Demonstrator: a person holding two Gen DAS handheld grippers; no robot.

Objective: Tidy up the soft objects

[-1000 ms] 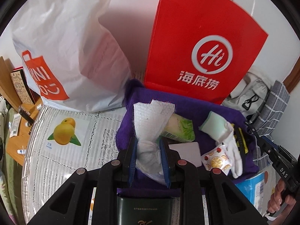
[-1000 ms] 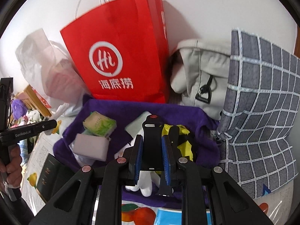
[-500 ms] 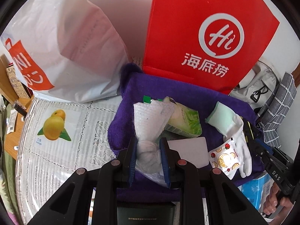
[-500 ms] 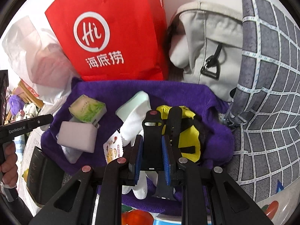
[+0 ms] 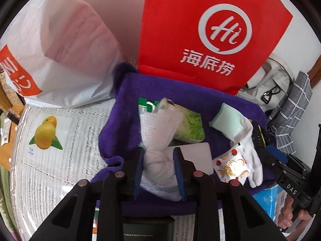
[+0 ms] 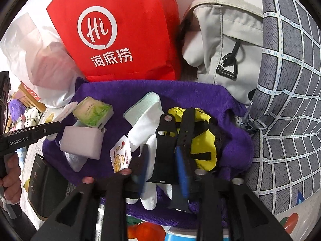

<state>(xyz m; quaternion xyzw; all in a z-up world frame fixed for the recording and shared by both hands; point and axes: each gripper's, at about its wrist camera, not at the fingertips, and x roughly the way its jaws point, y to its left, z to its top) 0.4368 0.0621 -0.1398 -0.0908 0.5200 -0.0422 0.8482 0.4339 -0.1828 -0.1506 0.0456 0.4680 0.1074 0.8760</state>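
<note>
A purple towel (image 5: 124, 108) is spread on the table with soft things on it. My left gripper (image 5: 158, 154) has a knotted white bubble-wrap bundle (image 5: 158, 132) between its blue pads. Its jaws are opening, and the bundle still fills the gap and touches both pads. My right gripper (image 6: 162, 154) is over a black watch strap (image 6: 166, 140) that lies on a white glove (image 6: 144, 128). These jaws are also opening, with a gap on each side of the strap. A yellow mesh pouch (image 6: 202, 140) lies just right of it.
A green tissue pack (image 6: 94, 112), a lilac sponge block (image 6: 80, 142) and a fruit-print sachet (image 6: 120, 156) share the towel. Behind stand a red paper bag (image 6: 124, 30), a white plastic bag (image 5: 60, 50), a grey backpack (image 6: 226, 46) and a checked cushion (image 6: 286, 100). A dark box (image 6: 44, 184) lies at the towel's near left.
Both grippers sank closer to the towel. The right jaws spread apart off the black strap. The left jaws widened a little around the white bundle.
</note>
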